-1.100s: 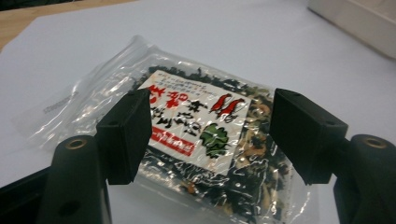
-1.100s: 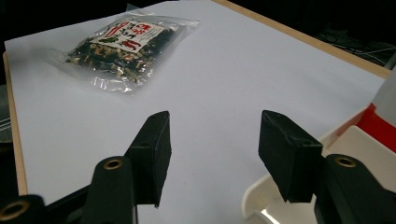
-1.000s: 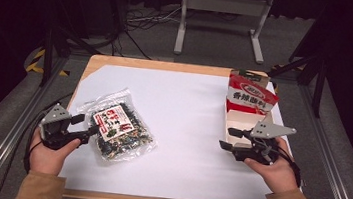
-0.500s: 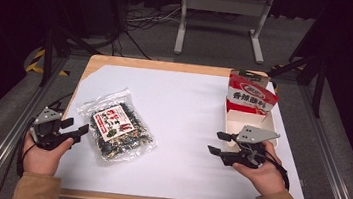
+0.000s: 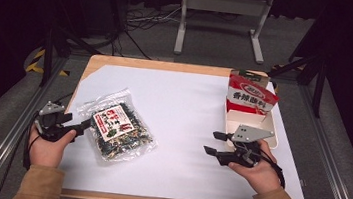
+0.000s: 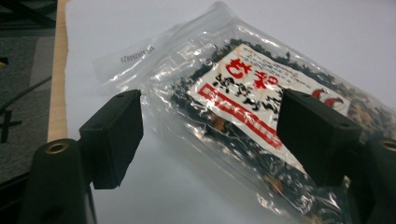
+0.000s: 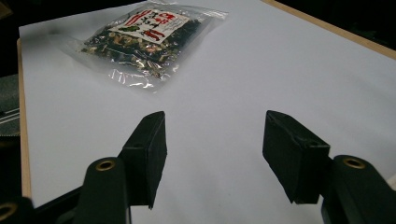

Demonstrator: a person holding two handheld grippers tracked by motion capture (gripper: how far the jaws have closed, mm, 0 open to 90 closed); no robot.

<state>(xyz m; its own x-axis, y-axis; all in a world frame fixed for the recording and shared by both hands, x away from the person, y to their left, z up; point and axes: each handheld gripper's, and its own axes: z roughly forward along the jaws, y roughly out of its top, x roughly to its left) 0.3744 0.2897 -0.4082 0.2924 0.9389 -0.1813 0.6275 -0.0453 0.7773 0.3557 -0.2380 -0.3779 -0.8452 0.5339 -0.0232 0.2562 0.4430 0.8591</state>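
- A bench (image 5: 189, 106) with a white top and a wooden edge is seen from above, with a person's forearms in tan sleeves coming in from six o'clock.
- A clear bag of dark dried food (image 5: 116, 132) with a red and white label lies flat on the bench at about eight o'clock from its middle.
- The left claw (image 5: 82, 126) sits at nine o'clock of that bag, its tips right at the bag's near edge.
- In the left gripper view, its jaws are spread wide and have just been opening; the bag (image 6: 261, 107) lies between and beyond them, and no pad presses on it.
- The right claw (image 5: 213, 142) rests at about four o'clock on the bench, pointing toward nine o'clock, well apart from the bag.
- In the right gripper view, its jaws are spread, have just been opening, and have bare white bench between them; the bag (image 7: 149, 32) lies farther off at eleven o'clock.
- A white tray (image 5: 272, 135) stands just beyond the right hand (image 5: 257, 171), at two o'clock on the bench.
- A red and white snack packet (image 5: 250, 95) stands upright in the tray's far end.
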